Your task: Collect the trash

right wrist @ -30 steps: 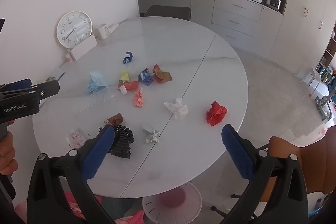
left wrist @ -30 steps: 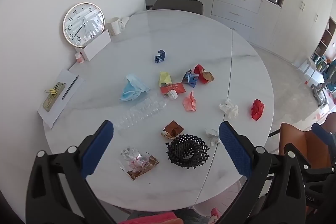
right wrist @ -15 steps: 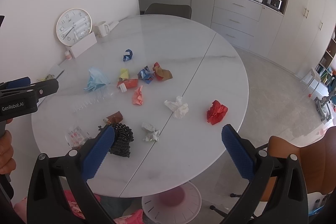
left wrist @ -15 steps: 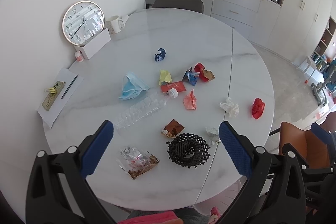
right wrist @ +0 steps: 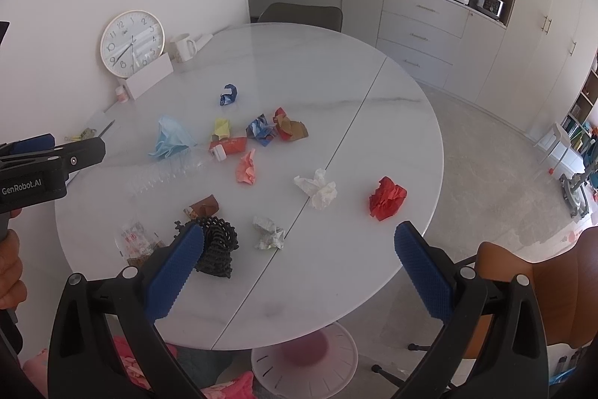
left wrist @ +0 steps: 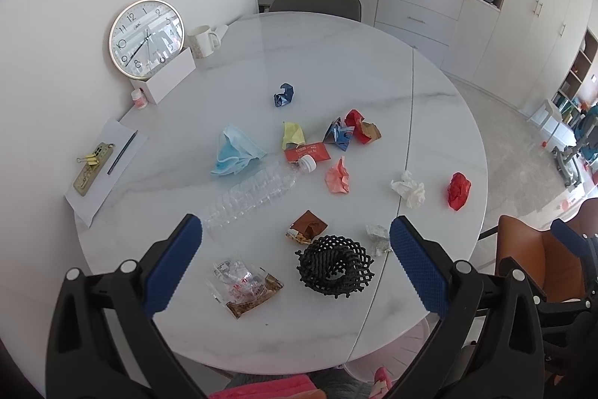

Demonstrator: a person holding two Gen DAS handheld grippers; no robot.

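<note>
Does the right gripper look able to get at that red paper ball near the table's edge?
Probably yes. The right gripper is open and empty, and the red paper ball lies alone on the table, with nothing between them.

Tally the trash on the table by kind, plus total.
Plastic bottle: 1
Face mask: 1
Black mesh: 1
Clear snack bag: 1
Crumpled papers and wrappers: 10
Total: 14
</note>
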